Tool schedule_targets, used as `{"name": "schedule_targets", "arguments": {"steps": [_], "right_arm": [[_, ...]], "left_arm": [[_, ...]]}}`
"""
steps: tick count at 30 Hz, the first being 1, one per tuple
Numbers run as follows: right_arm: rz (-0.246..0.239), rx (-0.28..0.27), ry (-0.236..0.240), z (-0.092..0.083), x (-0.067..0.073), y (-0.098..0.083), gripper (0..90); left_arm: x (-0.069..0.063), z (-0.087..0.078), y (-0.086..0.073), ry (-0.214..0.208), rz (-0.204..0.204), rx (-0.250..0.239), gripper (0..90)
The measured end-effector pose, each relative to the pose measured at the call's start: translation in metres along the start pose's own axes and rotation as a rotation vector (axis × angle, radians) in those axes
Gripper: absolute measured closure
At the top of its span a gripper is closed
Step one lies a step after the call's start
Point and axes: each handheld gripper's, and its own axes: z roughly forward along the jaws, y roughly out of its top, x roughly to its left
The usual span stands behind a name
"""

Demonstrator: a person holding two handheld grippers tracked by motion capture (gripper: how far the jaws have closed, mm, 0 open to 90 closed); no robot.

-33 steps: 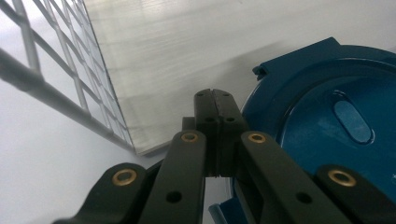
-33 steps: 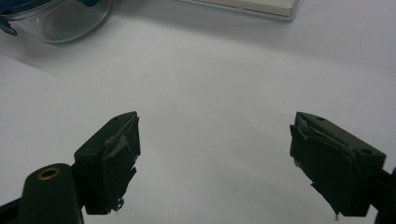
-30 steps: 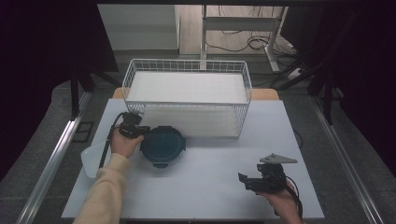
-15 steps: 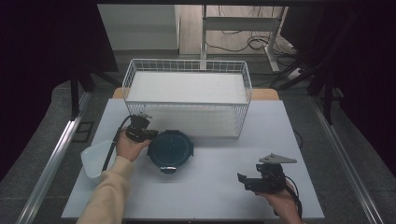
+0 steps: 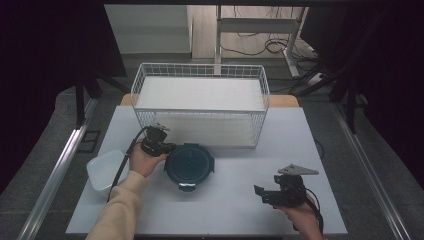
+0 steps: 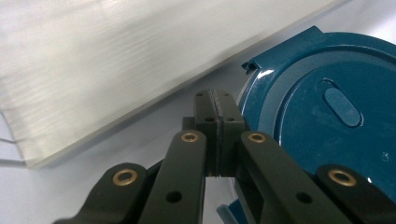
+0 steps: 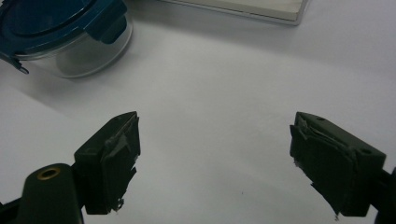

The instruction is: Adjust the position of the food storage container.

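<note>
Left gripper [image 5: 159, 144]: jaws fully pinched together, nothing between them. In the left gripper view the closed tips [image 6: 218, 122] sit just at the rim of the round container with the teal clip lid [image 5: 189, 164], on its left side; contact there I can't tell.

Container: left of centre on the tabletop [image 5: 240, 210], just in front of the white wire basket [image 5: 200, 102]. A narrow strip of bare tabletop lies between the lid's far edge and the basket's front wall. In the right gripper view the container [image 7: 65, 35] shows a clear body under the teal lid, with one clip hanging at the side.

Empty clear plastic tub [image 5: 103, 170]: at the left edge of the tabletop, near the left forearm, apart from the lidded container.

Right gripper [image 5: 280, 192]: jaws spread wide, holding nothing, low over the tabletop toward the front right corner. Well apart from the container.

Open room: wide bare stretch from the container across to the right edge, and along the whole front edge. Back of the tabletop is taken up by the basket, which spans most of the width there. Left side is tight: tub, arm and gripper all sit close together.
</note>
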Motion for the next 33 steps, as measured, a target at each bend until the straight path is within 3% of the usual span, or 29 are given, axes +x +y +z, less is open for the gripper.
{"name": "schedule_targets", "arguments": {"steps": [8, 33], "right_arm": [[-0.001, 0.0, -0.002, 0.0, 0.0, 0.0, 16.3], [-0.004, -0.01, -0.001, -0.002, 0.001, 0.002, 16.3]], "left_arm": [[-0.007, 0.0, 0.0, -0.013, 0.017, 0.008, 90.0], [-0.05, 0.004, 0.001, -0.049, 0.113, 0.044, 90.0]]}}
